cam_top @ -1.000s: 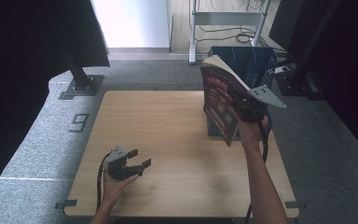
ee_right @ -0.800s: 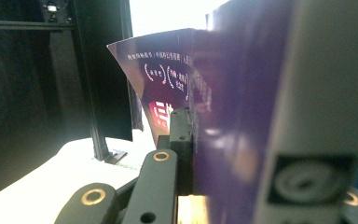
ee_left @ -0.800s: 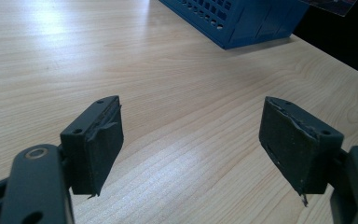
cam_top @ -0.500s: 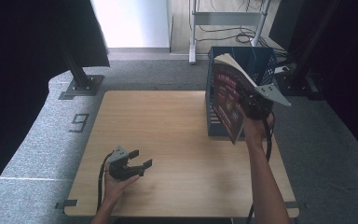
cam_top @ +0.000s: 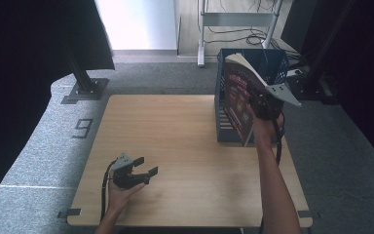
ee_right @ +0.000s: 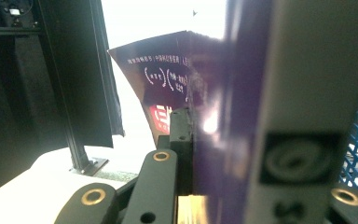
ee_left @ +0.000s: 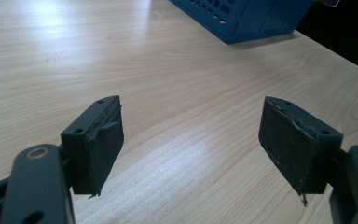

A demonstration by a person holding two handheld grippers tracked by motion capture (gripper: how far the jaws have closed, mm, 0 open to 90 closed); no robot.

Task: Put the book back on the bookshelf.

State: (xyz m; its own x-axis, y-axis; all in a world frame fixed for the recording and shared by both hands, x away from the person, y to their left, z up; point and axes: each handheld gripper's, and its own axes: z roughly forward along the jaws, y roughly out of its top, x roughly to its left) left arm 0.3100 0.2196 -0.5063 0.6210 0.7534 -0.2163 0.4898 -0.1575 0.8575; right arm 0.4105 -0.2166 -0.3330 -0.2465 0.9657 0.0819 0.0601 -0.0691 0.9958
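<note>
Over blue crate (cam_top: pixel 273 62): right gripper (cam_top: pixel 261 104) clamps dark-covered book (cam_top: pixel 237 101), upright | left gripper (cam_top: pixel 141 172) jaws wide, empty

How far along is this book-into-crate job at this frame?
Done: the dark purple softcover book is off the wooden table, clamped in the right tool. In hand: it hangs upright at the blue plastic slotted crate, apparently at its near wall. Left: lowering it in and releasing. The left tool sits open, empty.
</note>
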